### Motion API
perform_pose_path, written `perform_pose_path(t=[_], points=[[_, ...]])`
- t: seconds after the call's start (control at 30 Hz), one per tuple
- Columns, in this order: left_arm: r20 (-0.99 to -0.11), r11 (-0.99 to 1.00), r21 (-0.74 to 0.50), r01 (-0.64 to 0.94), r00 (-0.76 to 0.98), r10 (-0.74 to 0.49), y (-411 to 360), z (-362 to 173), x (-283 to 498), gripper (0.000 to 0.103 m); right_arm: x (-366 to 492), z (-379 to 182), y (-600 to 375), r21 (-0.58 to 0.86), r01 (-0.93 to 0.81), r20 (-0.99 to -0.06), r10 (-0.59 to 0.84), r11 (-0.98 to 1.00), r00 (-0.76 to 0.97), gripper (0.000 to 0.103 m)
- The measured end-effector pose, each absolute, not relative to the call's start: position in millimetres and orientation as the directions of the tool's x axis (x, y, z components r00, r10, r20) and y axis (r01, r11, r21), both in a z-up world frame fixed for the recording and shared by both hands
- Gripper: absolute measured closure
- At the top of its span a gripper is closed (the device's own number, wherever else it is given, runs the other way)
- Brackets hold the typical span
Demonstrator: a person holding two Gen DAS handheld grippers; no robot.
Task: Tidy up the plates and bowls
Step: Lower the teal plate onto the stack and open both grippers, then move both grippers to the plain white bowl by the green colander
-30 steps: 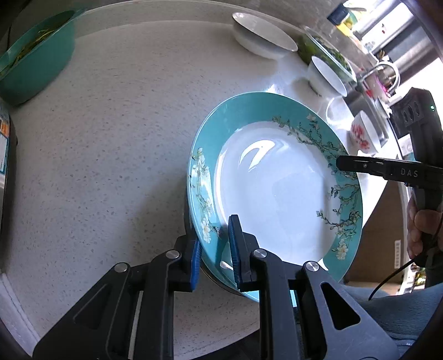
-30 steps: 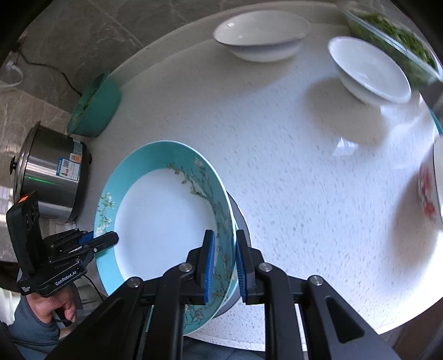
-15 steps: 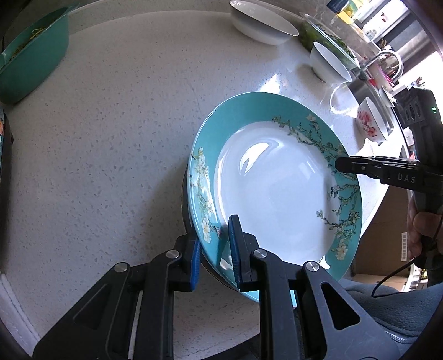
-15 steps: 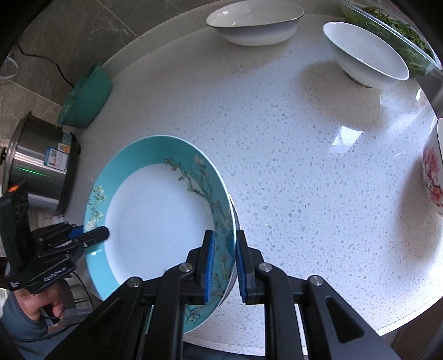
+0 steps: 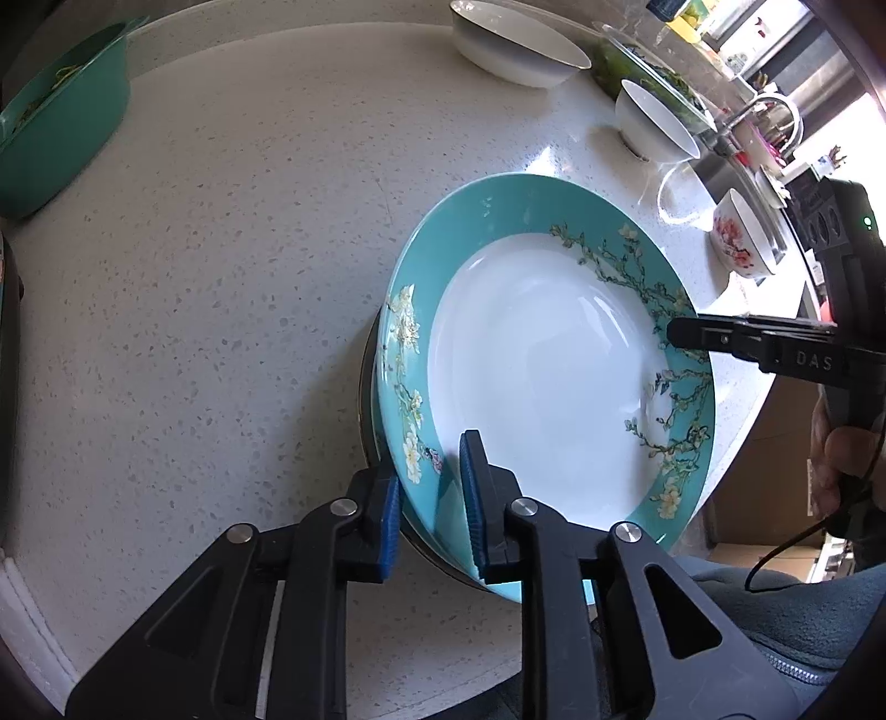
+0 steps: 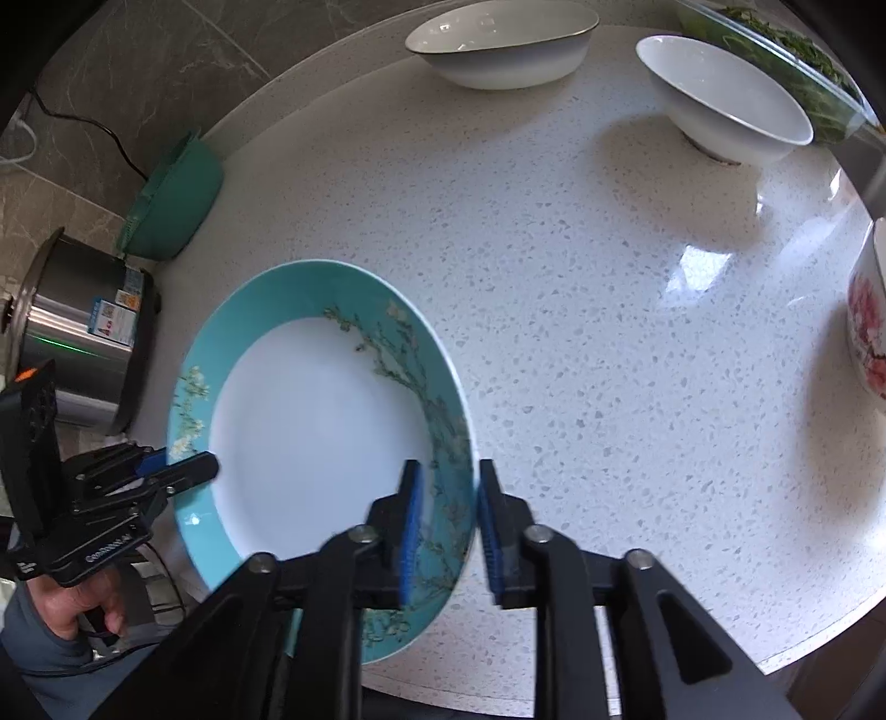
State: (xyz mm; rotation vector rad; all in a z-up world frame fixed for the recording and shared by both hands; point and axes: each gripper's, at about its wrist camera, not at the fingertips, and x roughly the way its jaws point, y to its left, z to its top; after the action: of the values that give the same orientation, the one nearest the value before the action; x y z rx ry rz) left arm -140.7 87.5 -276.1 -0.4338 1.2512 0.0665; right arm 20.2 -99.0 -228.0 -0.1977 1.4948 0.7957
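Note:
A teal-rimmed white plate with a blossom pattern (image 5: 542, 365) sits near the front edge of the speckled white counter (image 5: 232, 266); it also shows in the right wrist view (image 6: 310, 432). My left gripper (image 5: 426, 515) straddles its near-left rim with the pads a little apart from the rim, open. My right gripper (image 6: 446, 526) straddles the opposite rim, also open, and shows in the left wrist view (image 5: 678, 335). A dark rim of something shows under the plate; what it is I cannot tell.
Two white bowls (image 6: 498, 50) (image 6: 725, 105), a glass dish of greens (image 6: 786, 61) and a flowered cup (image 6: 869, 327) stand at the back and right. A teal basin (image 6: 171, 205) and a steel cooker (image 6: 77, 332) stand left. A sink (image 5: 747, 160) lies far right.
Both grippers have opened and let go of the plate's rim. The plate has come down toward the counter.

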Motion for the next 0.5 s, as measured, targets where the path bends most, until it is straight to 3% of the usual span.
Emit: perform_pose_path(t=[0.1,0.13,0.17,0.33,0.4,0.47,0.5], points=[[-0.919,0.914,-0.292,-0.283,0.347,-0.186,88.4,-272.5,-142.1,0.064,18.3,-225.6,-98.5,0.355,-0.578,-0.925,0.366,0.734,-0.104,0.068],[-0.918,0.917,-0.283,-0.281,0.355,-0.175,88.8,-270.2,-142.3,0.047,17.9,-225.0,-98.2,0.361,-0.577,-0.922,0.373,0.733,-0.103,0.067],[-0.914,0.917,-0.286,-0.28,0.367,-0.173,89.9,-267.5,-142.8,0.038,17.7,-225.1,-98.4,0.362,-0.575,-0.922,0.375,0.734,-0.102,0.065],[-0.893,0.907,-0.31,-0.286,0.414,-0.174,99.0,-254.3,-144.4,0.039,18.4,-221.6,-99.3,0.37,-0.568,-0.916,0.391,0.735,-0.09,0.062],[-0.883,0.894,-0.325,-0.307,0.437,-0.17,106.9,-246.1,-145.6,0.037,19.6,-218.6,-102.8,0.374,-0.559,-0.913,0.4,0.74,-0.08,0.055],[-0.862,0.874,-0.363,-0.324,0.472,-0.184,116.5,-234.8,-146.2,0.023,23.9,-211.7,-109.5,0.371,-0.546,-0.911,0.408,0.752,-0.057,0.033],[-0.849,0.864,-0.384,-0.326,0.493,-0.192,120.1,-227.3,-145.8,0.02,28.1,-206.1,-114.5,0.378,-0.531,-0.905,0.422,0.758,-0.042,0.028]])
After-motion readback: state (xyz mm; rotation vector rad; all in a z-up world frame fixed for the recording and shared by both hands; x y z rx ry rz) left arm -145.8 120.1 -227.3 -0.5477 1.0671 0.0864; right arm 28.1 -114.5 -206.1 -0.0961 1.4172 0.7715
